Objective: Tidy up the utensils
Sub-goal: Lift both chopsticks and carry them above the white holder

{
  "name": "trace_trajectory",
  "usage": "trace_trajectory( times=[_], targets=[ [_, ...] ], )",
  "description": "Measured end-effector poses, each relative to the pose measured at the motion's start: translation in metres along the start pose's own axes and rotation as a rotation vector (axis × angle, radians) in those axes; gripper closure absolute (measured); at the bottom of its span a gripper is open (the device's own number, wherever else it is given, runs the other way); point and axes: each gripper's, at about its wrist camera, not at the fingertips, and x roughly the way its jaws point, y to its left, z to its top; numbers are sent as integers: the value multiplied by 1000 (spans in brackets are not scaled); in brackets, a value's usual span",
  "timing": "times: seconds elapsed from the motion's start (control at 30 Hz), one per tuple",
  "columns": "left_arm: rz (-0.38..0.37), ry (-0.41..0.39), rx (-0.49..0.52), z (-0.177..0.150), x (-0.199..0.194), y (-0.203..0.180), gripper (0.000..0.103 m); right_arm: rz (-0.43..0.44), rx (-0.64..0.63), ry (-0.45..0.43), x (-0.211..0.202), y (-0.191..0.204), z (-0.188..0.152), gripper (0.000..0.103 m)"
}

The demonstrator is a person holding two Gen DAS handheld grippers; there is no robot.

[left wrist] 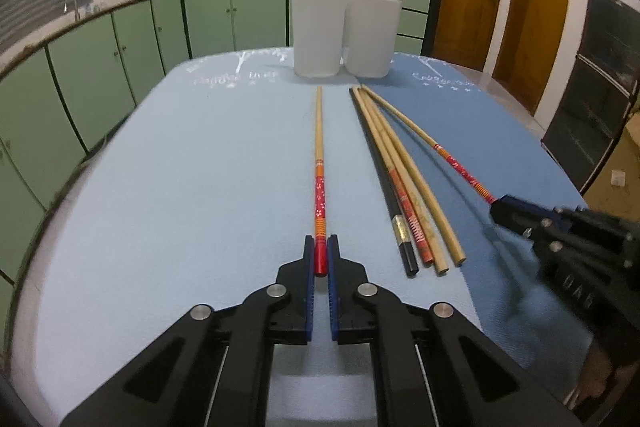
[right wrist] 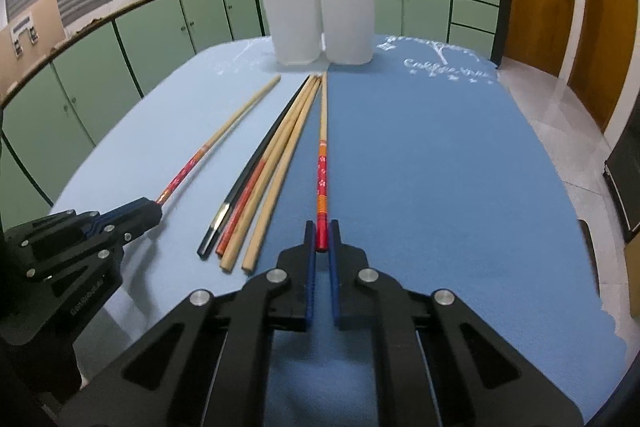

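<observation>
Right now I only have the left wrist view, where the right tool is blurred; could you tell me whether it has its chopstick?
Observer: Yes, the right tool is closed on the red end of the right chopstick.
Operator: Thank you. Is it catching the bundle as well?
Observer: No, the nearest plain chopstick lies apart, to the left of its fingers.

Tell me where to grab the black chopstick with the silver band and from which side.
Grip the black chopstick with the silver band at its thick near end, approaching from above along its length, since it lies flat against the red-patterned chopstick, leaving only its left side free.
</observation>
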Motion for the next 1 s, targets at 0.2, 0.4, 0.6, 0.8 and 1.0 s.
trace_trajectory(
  times=[0.2, 0.4, 0.6, 0.8, 1.0],
  targets=[
    [-3, -42, 50, 28, -34, 1, 97, -8, -21, -75, -33, -12, 31, 98],
    [-9, -144, 59, 62, -71, 8, 97, 22, -6, -152, -62, -24, 66, 98],
    [-16, -221, 32, 93, -89, 16, 97, 57, 2, -207, -84, -30, 96, 98],
    [-32, -278, 27, 120, -96, 18, 97, 116, 22, -233, -100, -34, 134, 98],
    [-45, -334, 48, 145, -104, 16, 98, 133, -4, -235, -106, -33, 167, 98]
  ],
)
